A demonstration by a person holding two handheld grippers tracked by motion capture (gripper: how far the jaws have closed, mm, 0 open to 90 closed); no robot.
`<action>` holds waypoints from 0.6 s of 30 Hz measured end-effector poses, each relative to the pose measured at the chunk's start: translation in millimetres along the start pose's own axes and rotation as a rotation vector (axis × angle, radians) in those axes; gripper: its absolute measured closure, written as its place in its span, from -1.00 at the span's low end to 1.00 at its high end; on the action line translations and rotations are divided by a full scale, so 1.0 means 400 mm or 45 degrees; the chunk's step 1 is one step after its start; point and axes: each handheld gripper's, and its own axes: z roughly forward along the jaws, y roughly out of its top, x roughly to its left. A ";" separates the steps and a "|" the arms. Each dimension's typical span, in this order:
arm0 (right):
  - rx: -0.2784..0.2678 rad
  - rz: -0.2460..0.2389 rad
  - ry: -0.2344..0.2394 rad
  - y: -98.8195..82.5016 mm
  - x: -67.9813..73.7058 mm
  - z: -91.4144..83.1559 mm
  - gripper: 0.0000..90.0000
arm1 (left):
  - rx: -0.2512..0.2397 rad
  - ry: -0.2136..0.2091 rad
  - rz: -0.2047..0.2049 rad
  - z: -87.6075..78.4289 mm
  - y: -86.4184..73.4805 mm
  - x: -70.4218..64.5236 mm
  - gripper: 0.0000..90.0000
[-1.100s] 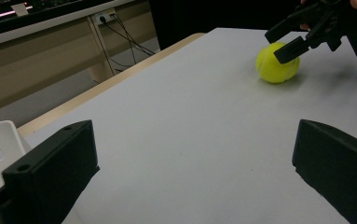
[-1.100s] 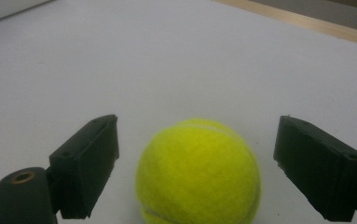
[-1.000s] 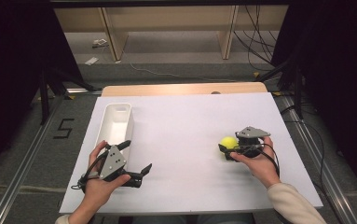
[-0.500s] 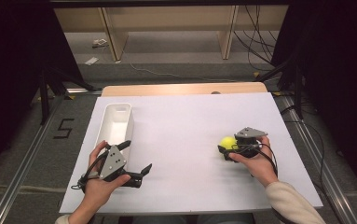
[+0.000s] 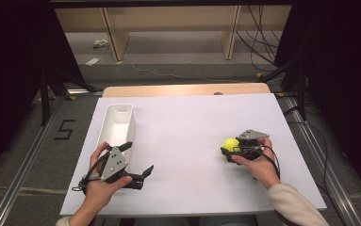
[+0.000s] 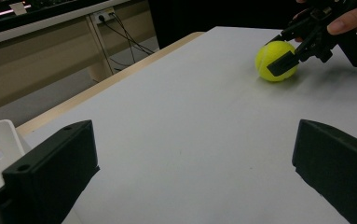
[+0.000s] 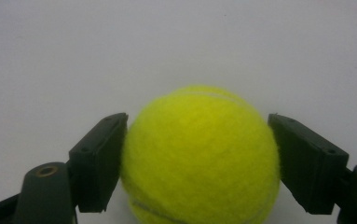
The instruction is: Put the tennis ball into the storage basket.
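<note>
White tabletop [image 5: 183, 136] under dim room, wooden shelving behind; right tool [image 5: 229, 151] low on the surface, jaws pressed against both sides of a yellow tennis ball [image 5: 230, 144], which sits between them on the tabletop; left tool [image 5: 138, 160] well apart from the ball, jaws spread wide, nothing between them; white rectangular bin [image 5: 117, 126] just beyond the left tool, on its outer side.
</note>
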 end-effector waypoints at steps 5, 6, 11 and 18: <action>0.005 -0.005 -0.006 0.001 0.002 0.000 -0.43 | -0.001 0.001 -0.001 0.000 0.000 0.001 -1.00; 0.002 -0.007 -0.007 0.001 0.001 0.000 -0.43 | -0.001 0.001 -0.001 0.000 0.000 0.001 -1.00; 0.008 -0.007 -0.005 0.003 0.001 -0.002 -0.42 | -0.001 0.000 0.000 0.000 0.000 0.000 -1.00; -0.017 0.008 -0.015 0.010 -0.003 -0.011 -0.42 | -0.002 0.001 -0.001 0.000 0.000 0.001 -1.00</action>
